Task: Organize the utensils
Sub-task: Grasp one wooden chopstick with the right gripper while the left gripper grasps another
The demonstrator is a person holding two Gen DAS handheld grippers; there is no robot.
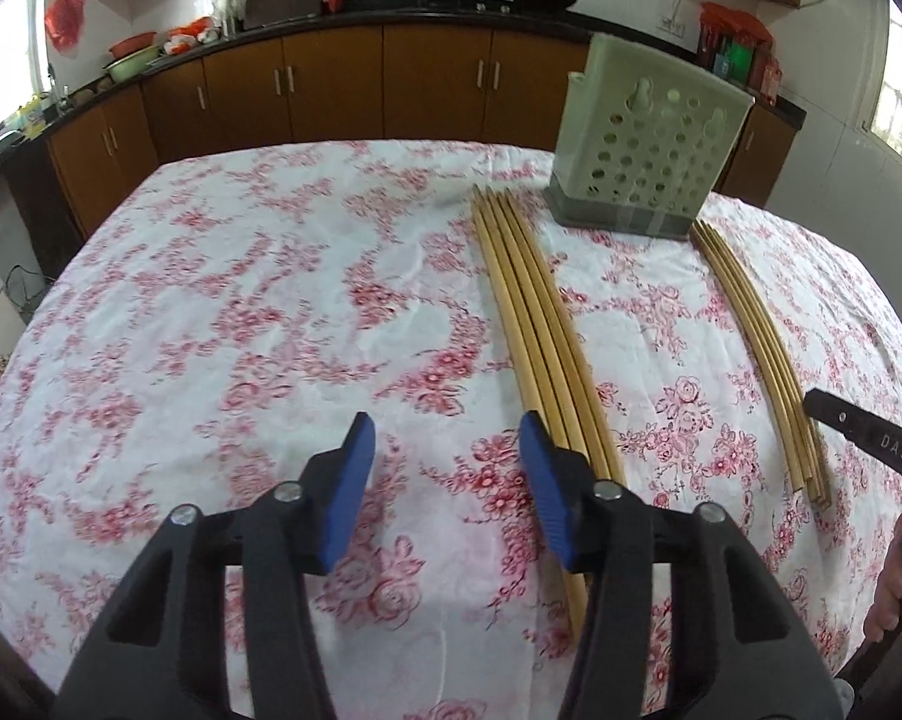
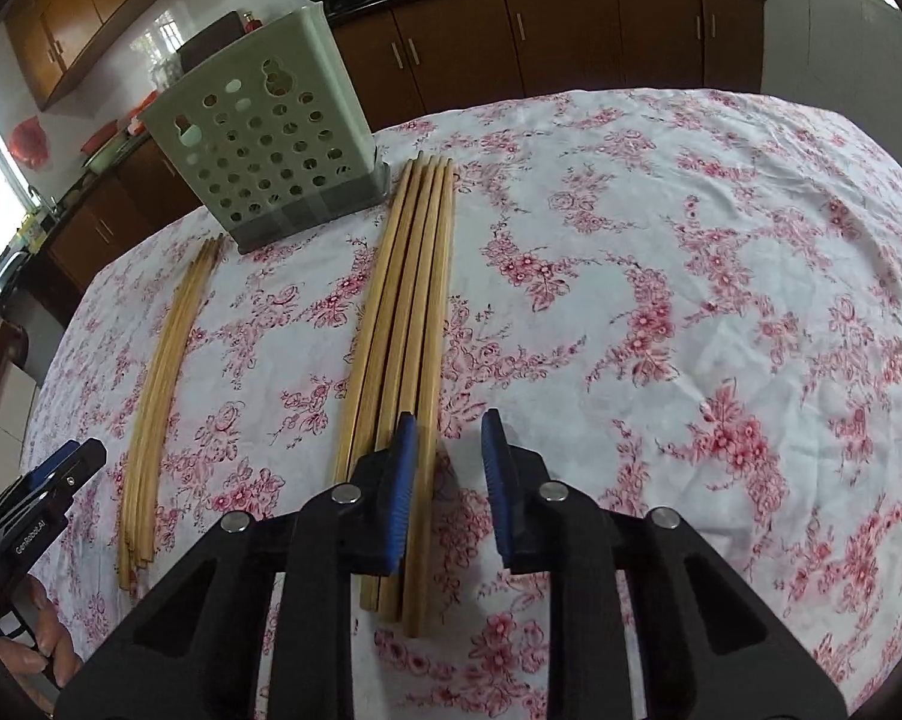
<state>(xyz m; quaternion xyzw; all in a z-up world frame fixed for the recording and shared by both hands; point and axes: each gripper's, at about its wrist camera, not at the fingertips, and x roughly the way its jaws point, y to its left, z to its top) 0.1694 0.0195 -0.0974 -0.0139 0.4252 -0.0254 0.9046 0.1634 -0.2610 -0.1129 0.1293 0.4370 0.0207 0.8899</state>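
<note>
left wrist view: the left gripper (image 1: 444,438) hung over the floral tablecloth (image 1: 240,312), its blue-padded fingers (image 1: 357,480) moderately apart with only cloth between them. the left bundle of chopsticks (image 1: 541,330) lay flat on the cloth, running from about 12 o'clock of the gripper down past the outer side of its right finger, at roughly 2 o'clock from the fingertips, and not inside the gap. the perforated utensil holder (image 1: 649,144) stood upright at 1 o'clock, near the far table edge. a second bundle, the right bundle of chopsticks (image 1: 763,348), lay at 3 o'clock, with the right gripper (image 1: 859,438) just beside its near end.

right wrist view: the right gripper's (image 2: 447,438) fingers (image 2: 499,480) stood narrowly apart, nothing gripped. the right bundle of chopsticks (image 2: 402,324) lay mostly at 11 o'clock, passing beneath the left-hand finger; whether one stick sat in the gap could not be told. the holder (image 2: 264,138) stood at 11 o'clock further off. the left bundle (image 2: 162,372) lay at 9 o'clock, the left gripper (image 2: 54,474) near it.
</note>
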